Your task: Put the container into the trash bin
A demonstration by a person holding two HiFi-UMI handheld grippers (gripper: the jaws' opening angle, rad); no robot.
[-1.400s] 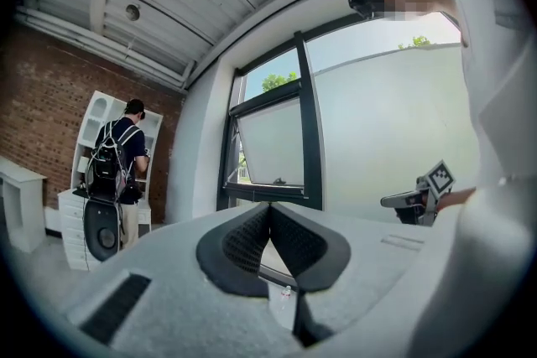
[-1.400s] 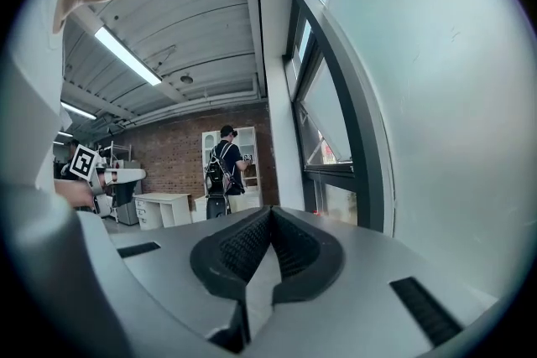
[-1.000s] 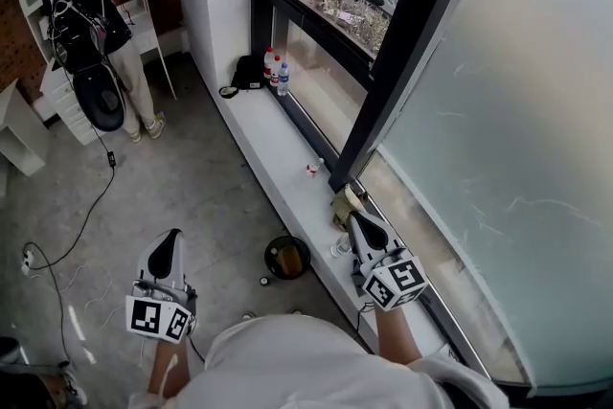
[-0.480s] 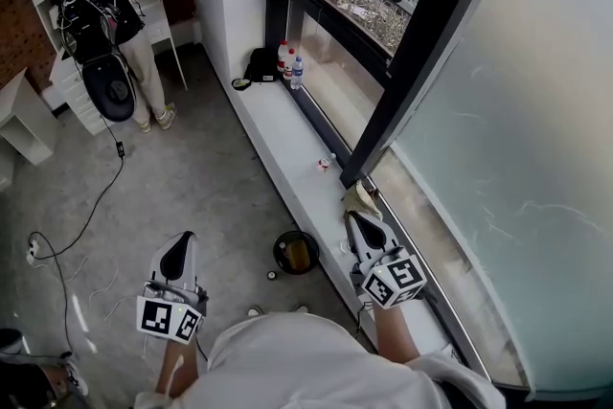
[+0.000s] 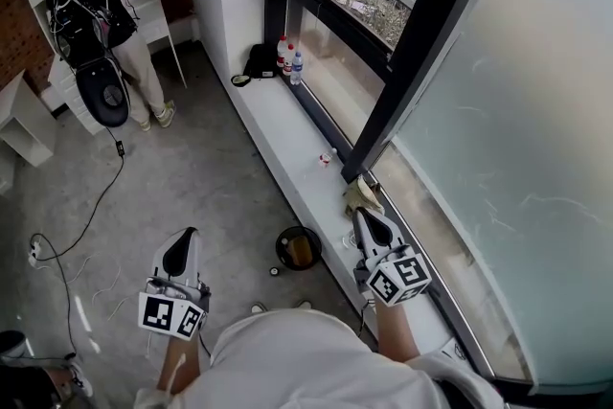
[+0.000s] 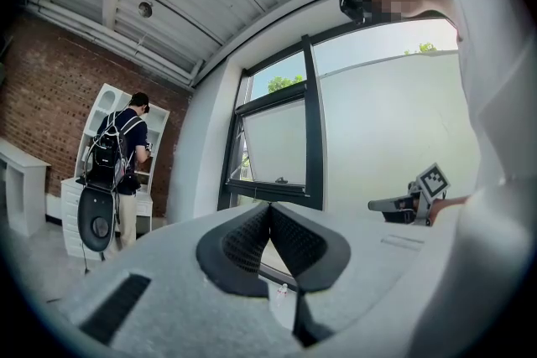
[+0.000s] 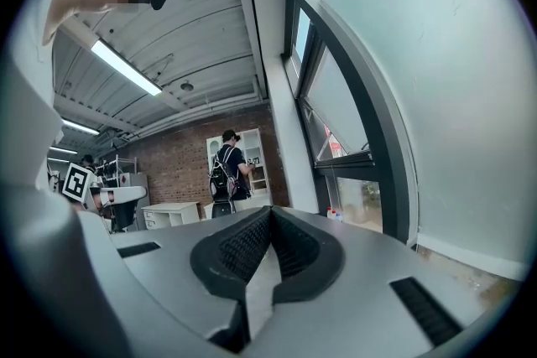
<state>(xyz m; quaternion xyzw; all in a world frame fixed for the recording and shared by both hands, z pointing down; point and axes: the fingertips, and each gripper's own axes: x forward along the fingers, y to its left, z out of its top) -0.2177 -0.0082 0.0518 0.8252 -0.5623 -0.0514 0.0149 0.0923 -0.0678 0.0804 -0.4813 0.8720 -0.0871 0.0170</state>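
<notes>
A small white container (image 5: 328,158) with a red mark stands on the white window sill (image 5: 278,129), next to the dark window post. It also shows small past the left jaws as the container (image 6: 283,291). A round black trash bin (image 5: 299,247) stands on the floor against the sill, between my two grippers. My left gripper (image 5: 183,238) is held over the floor, shut and empty, as the left gripper (image 6: 269,210). My right gripper (image 5: 368,215) hovers over the sill just behind a crumpled tan thing (image 5: 362,195), also shut and empty, as the right gripper (image 7: 270,212).
A clear cup (image 5: 347,240) stands on the sill by the right gripper. Bottles (image 5: 287,58) and a black bag (image 5: 259,62) are at the sill's far end. A person (image 5: 91,0) stands at white shelves at the back left. Cables (image 5: 67,244) lie on the floor.
The head view has shifted a little. My right gripper has edged forward towards the tan thing. The left gripper has hardly moved.
</notes>
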